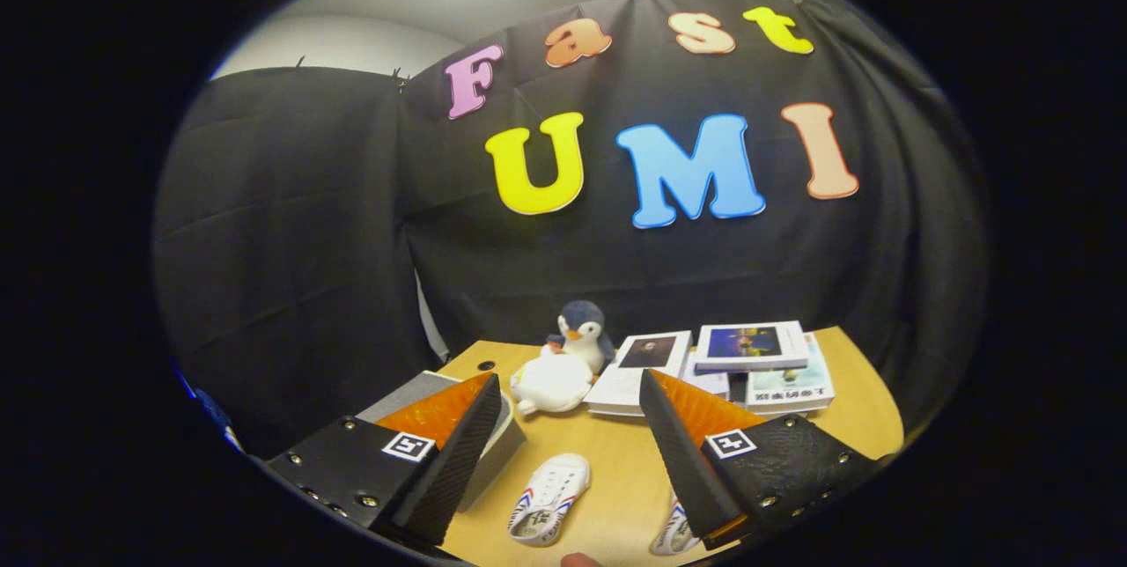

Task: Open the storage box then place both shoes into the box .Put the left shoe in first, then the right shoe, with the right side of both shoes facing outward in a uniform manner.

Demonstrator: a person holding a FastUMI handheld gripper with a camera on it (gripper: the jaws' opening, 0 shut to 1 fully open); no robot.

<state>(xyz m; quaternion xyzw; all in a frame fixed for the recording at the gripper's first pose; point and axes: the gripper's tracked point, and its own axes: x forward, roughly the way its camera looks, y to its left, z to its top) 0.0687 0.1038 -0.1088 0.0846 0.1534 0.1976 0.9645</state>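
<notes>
The gripper [563, 395] is held above a light wooden table [616, 470], its two fingers spread wide apart with nothing between the pads. Between the fingers, low on the table, a small white shoe [548, 498] with striped side trim is seen lying with its opening upward. A second white shoe [676, 532] is found just beside the right finger [682, 452] and is partly hidden by it — only its heel end can be made out. The grey storage box [493, 452] is placed behind the left finger [458, 452], which covers most of it; whether its lid is open or closed cannot be told.

Beyond the fingers, toward the black cloth wall, a white plush toy [551, 384] is laid on the table, and a penguin plush [583, 334] is stood upright just behind it, touching or nearly touching it. To the right of these toys, several books [748, 347] are stacked and spread flat — the topmost one rests across the others.

A fingertip [579, 560] is glimpsed at the near table edge.
</notes>
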